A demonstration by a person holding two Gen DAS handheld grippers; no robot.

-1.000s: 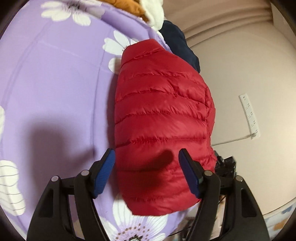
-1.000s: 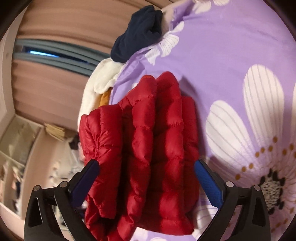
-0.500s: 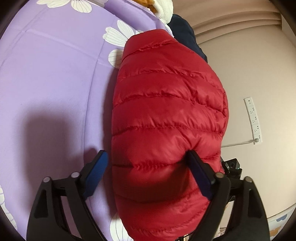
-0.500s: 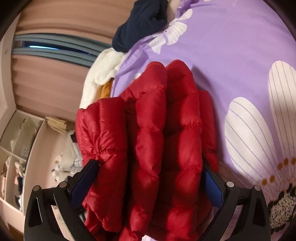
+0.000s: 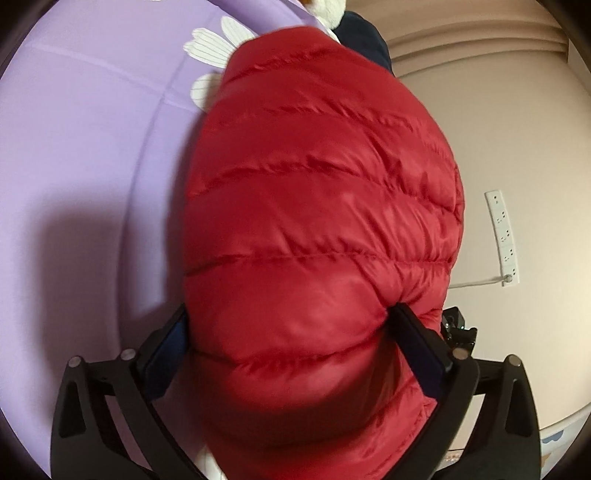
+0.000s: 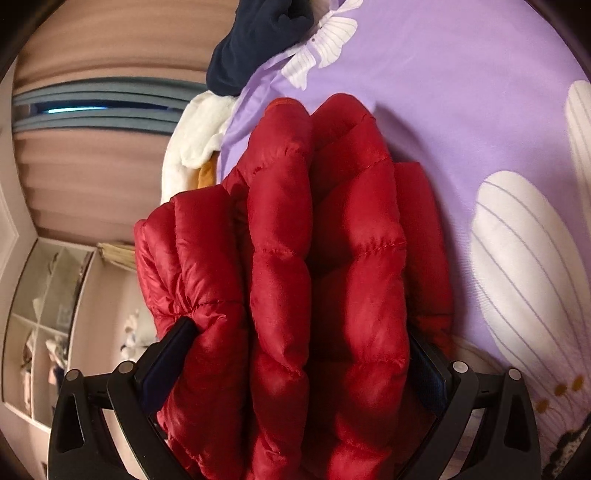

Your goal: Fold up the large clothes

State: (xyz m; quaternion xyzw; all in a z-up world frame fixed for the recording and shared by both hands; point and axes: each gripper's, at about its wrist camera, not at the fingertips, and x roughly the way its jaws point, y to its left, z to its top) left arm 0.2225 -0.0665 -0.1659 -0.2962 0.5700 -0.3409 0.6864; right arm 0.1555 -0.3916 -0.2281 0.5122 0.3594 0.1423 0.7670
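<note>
A red quilted puffer jacket (image 5: 317, 229) lies folded into a thick bundle on a purple flowered bedsheet (image 5: 81, 147). My left gripper (image 5: 291, 332) straddles the bundle's near end, jaws wide, blue pads pressing into the fabric on both sides. In the right wrist view the jacket (image 6: 325, 266) shows as stacked folded layers. My right gripper (image 6: 299, 347) straddles these layers the same way, jaws wide with fabric bulging between them. The fingertips are partly buried in the padding.
A dark navy garment (image 6: 258, 33) and a white fluffy garment (image 6: 195, 136) lie at the bed's far edge. A wall with a white power strip (image 5: 504, 236) is right of the bed. Shelves (image 6: 40, 325) and curtains are left in the right wrist view.
Both grippers have moved forward onto the jacket bundle. The fabric now fills the space between the jaws, which before stood short of it.
</note>
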